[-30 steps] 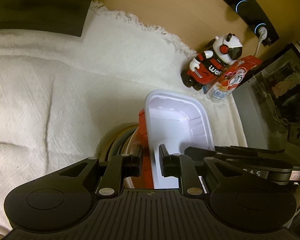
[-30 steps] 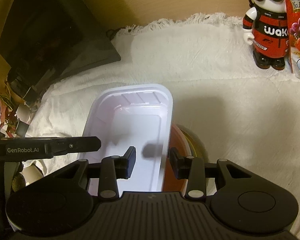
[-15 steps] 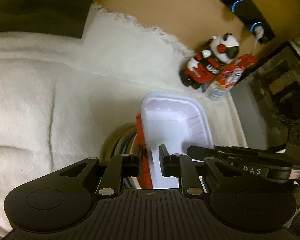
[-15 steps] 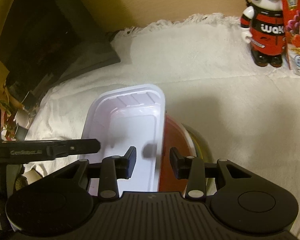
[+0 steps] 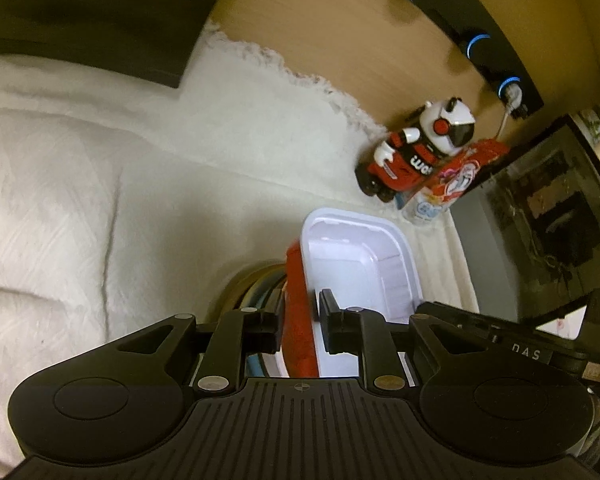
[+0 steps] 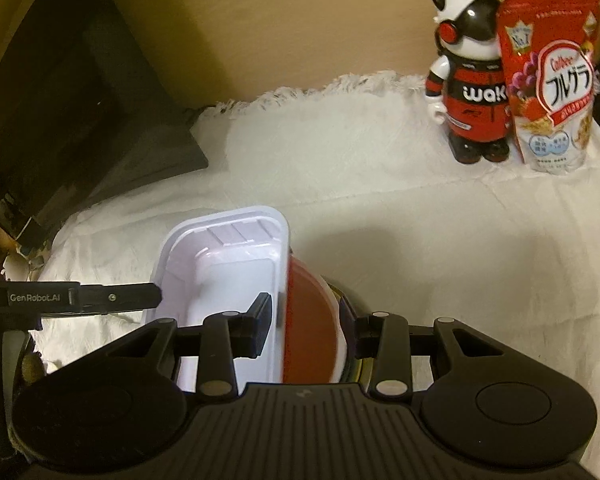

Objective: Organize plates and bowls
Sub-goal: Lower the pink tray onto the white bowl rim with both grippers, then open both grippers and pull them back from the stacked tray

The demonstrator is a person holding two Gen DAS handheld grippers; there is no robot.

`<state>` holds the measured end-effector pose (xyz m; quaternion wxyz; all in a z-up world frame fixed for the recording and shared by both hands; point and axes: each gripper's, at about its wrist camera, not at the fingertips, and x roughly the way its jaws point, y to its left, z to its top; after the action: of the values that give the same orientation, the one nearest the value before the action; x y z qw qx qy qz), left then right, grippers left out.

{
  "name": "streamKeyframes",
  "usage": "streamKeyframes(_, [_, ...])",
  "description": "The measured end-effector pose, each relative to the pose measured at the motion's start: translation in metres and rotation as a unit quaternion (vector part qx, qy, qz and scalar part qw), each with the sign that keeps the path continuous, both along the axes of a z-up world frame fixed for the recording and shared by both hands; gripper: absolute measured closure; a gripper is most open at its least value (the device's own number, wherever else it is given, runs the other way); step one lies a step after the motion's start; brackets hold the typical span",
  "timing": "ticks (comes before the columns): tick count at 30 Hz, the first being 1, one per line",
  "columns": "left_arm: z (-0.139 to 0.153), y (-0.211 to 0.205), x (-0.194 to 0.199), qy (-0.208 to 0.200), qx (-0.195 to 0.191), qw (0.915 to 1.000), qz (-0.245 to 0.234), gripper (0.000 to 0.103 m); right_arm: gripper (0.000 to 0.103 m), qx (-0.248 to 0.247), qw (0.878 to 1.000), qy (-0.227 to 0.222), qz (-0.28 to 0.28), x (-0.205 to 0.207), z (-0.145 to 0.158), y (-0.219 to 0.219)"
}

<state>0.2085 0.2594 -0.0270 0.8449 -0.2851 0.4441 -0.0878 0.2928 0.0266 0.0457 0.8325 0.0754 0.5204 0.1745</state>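
A white rectangular tray (image 5: 356, 256) (image 6: 228, 264) sits on a red bowl (image 5: 298, 320) (image 6: 312, 320), over gold-rimmed plates (image 5: 252, 288) (image 6: 360, 368). My left gripper (image 5: 300, 326) is shut on the stack's edge, with the bowl wall and tray rim pinched between its fingers. On the opposite side my right gripper (image 6: 305, 320) is shut on the stack, one finger inside the tray and the other outside the bowl. Each gripper shows in the other's view: the right gripper (image 5: 500, 332) and the left gripper (image 6: 100, 298). The plates' lower parts are hidden.
A white fringed cloth (image 6: 380, 160) covers the surface. At its far right a panda toy figure (image 6: 468, 80) stands next to a red cereal bag (image 6: 552, 80). A black box (image 6: 80, 100) lies at the far left, against a wooden wall.
Both grippers have shifted a little with the stack held between them. In the right wrist view more of the red bowl shows beside the tray, and the toy figure sits lower in the picture.
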Motion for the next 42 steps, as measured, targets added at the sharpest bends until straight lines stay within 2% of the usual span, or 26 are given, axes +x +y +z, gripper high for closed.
streamKeyframes(5, [0.009, -0.004, -0.016, -0.019, 0.017, 0.9992, 0.029, 0.083, 0.066, 0.011, 1.000, -0.009, 0.014, -0.006, 0.003, -0.008])
streamKeyframes(7, [0.006, -0.007, -0.017, -0.005, 0.014, 0.9989, 0.043, 0.083, 0.066, 0.017, 0.999, -0.013, 0.028, -0.005, 0.005, -0.007])
streamKeyframes(11, [0.001, -0.015, -0.014, 0.006, 0.005, 0.9991, 0.042, 0.080, 0.066, 0.017, 0.998, 0.000, 0.059, 0.001, -0.004, 0.007])
streamKeyframes(17, [-0.003, -0.023, -0.006, 0.018, 0.015, 0.9992, 0.032, 0.080, 0.065, 0.036, 0.996, 0.034, 0.078, 0.009, -0.023, 0.024])
streamKeyframes(28, [-0.009, -0.024, 0.014, 0.020, 0.014, 0.9994, 0.024, 0.080, 0.065, 0.026, 0.997, 0.020, 0.072, 0.017, -0.020, 0.023])
streamKeyframes(35, [-0.002, -0.013, 0.006, 0.006, 0.012, 0.9990, 0.043, 0.080, 0.065, 0.016, 0.998, -0.015, 0.059, 0.014, -0.009, 0.015])
streamKeyframes(42, [0.014, -0.003, -0.013, -0.039, 0.013, 0.9959, 0.081, 0.080, 0.065, 0.010, 0.998, -0.041, 0.040, 0.009, 0.002, 0.002])
